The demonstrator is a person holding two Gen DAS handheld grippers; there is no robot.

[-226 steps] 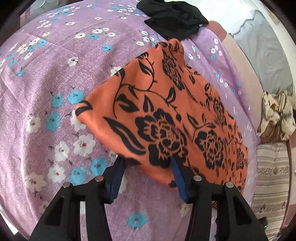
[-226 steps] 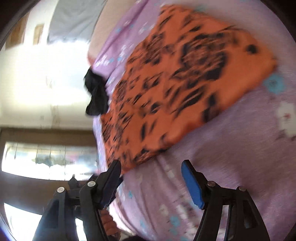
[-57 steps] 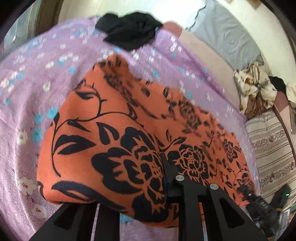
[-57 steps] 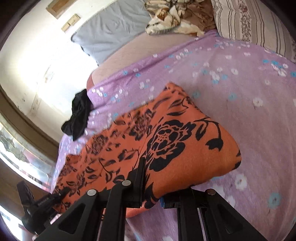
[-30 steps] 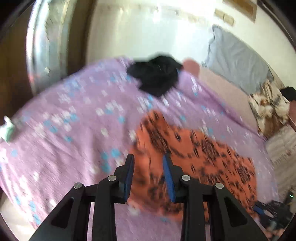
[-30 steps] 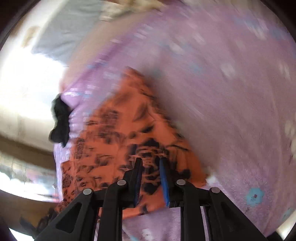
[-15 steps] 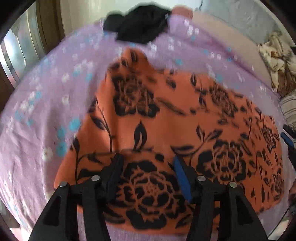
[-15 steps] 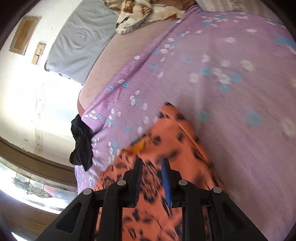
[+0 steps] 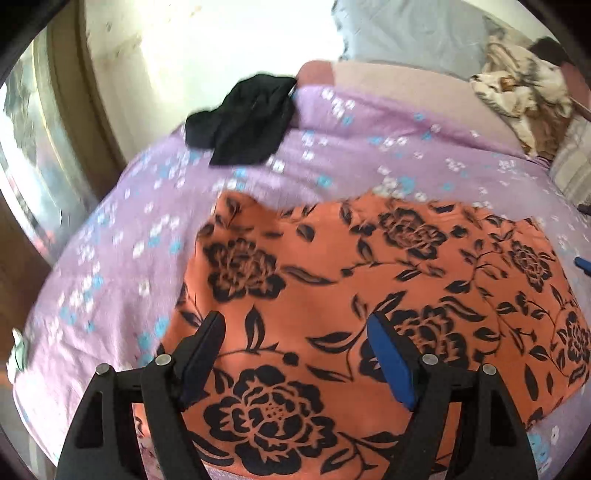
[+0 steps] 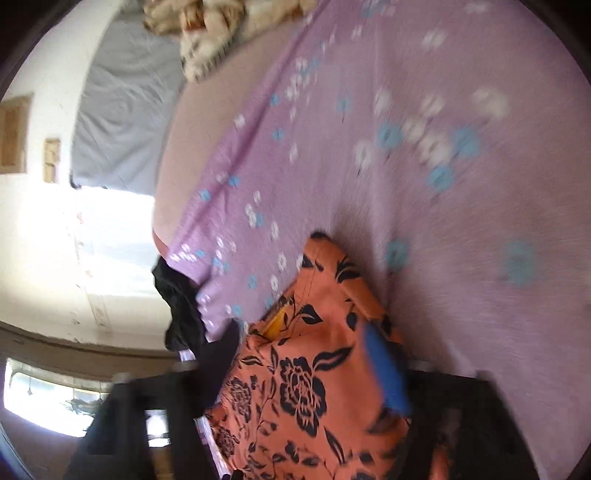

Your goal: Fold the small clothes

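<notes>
An orange garment with black flowers [image 9: 369, 280] lies folded flat on the purple flowered bed sheet [image 9: 122, 236]. My left gripper [image 9: 295, 350] is open and empty, hovering above the garment's near edge. In the blurred right wrist view, my right gripper [image 10: 303, 354] is open above one end of the same orange garment [image 10: 306, 398], with nothing between the fingers. A blue fingertip [image 9: 583, 263] of the right gripper shows at the right edge of the left wrist view.
A black garment [image 9: 243, 118] lies at the far edge of the bed, also seen in the right wrist view [image 10: 181, 306]. A grey pillow [image 9: 406, 33] and a brown-and-cream crumpled cloth [image 9: 517, 92] lie at the head. A window [image 9: 33, 147] is on the left.
Both grippers carried the garment's near edge over, then let go. The left opened half a second ago and has widened; the right has just opened. The garment now lies flat.
</notes>
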